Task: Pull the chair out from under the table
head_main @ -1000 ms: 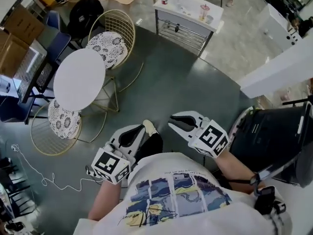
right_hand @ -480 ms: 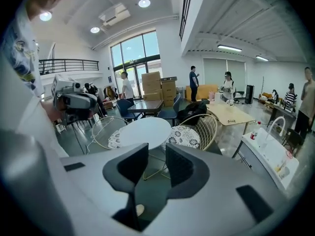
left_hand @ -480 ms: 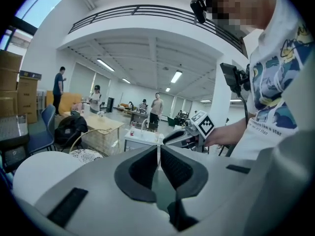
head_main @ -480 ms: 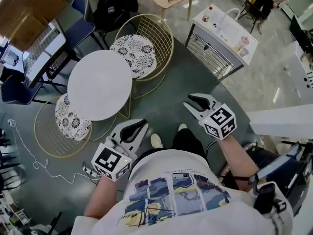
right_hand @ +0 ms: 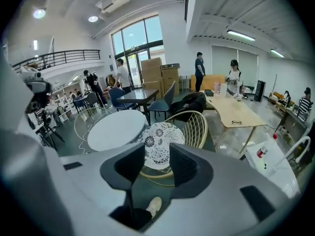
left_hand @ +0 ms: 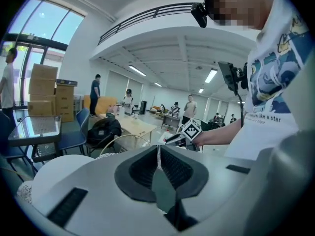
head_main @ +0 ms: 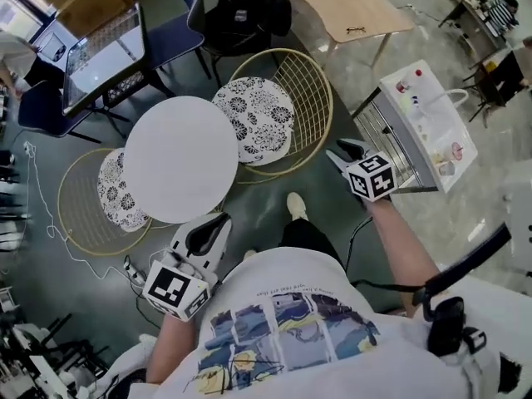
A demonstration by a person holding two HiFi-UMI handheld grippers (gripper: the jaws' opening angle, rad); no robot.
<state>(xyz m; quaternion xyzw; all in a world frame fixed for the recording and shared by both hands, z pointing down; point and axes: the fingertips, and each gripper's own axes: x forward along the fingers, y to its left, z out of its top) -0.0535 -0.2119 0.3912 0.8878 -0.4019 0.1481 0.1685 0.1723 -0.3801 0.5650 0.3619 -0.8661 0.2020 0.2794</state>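
Note:
A gold wire chair with a black-and-white patterned cushion stands at the round white table, its seat edge tucked under the tabletop. My right gripper hangs just right of the chair's rim, apart from it. Its jaws are opening, with nothing between them. In the right gripper view the cushion and table show beyond that gripper. My left gripper is shut and empty below the table's near edge. In the left gripper view its pads meet.
A second wire chair sits tucked at the table's left. A white cart with bottles stands right of the chair. A wooden table, a black bag and a glass desk lie behind. A cable trails over the floor.
The person has stepped toward the table, so it and the chairs now sit closer. My right gripper has reached out to the chair's right rim. My left gripper has followed toward the table's near edge.

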